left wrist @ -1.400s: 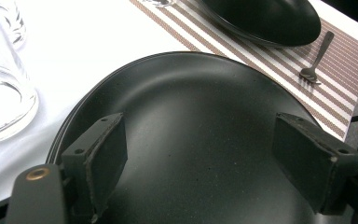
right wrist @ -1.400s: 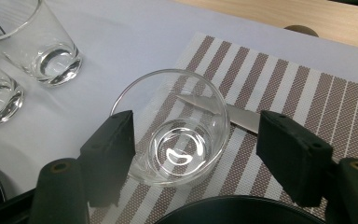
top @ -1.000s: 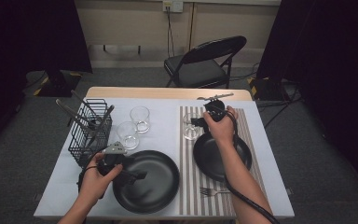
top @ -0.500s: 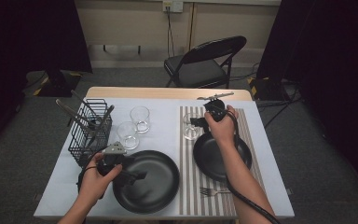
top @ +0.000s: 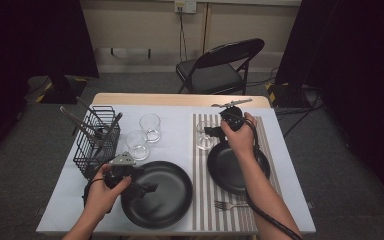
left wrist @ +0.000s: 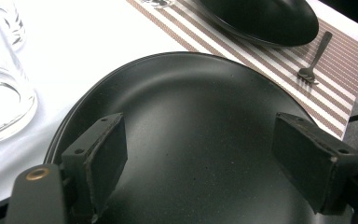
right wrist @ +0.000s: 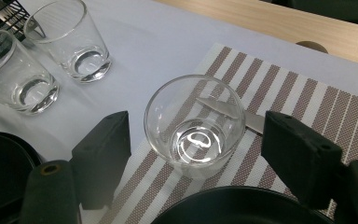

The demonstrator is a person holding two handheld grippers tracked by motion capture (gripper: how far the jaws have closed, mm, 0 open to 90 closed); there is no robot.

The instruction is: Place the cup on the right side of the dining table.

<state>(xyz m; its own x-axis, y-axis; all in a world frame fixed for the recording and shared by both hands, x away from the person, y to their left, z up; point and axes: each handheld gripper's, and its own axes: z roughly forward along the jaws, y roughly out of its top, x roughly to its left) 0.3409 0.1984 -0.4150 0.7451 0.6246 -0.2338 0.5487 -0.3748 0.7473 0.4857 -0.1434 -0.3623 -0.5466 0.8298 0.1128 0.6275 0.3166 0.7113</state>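
Observation:
My right gripper (top: 209,132) stands open at a clear glass (top: 204,136) on the striped placemat (top: 200,165). In the right gripper view the glass (right wrist: 195,126) stands upright between the two black pads (right wrist: 105,154), with a gap on each side. My left gripper (top: 147,189) hovers open over the large black plate (top: 155,200) near the table's front edge. In the left gripper view its pads (left wrist: 102,156) stand wide apart above the plate's inside (left wrist: 191,93), with nothing between them.
A smaller black plate (top: 237,170) lies on the placemat, a fork (top: 230,204) in front of it and a knife (top: 232,103) at the far edge. Two more glasses (top: 150,127) (top: 136,145) stand mid-table. A black wire basket (top: 97,142) with utensils is at the left.

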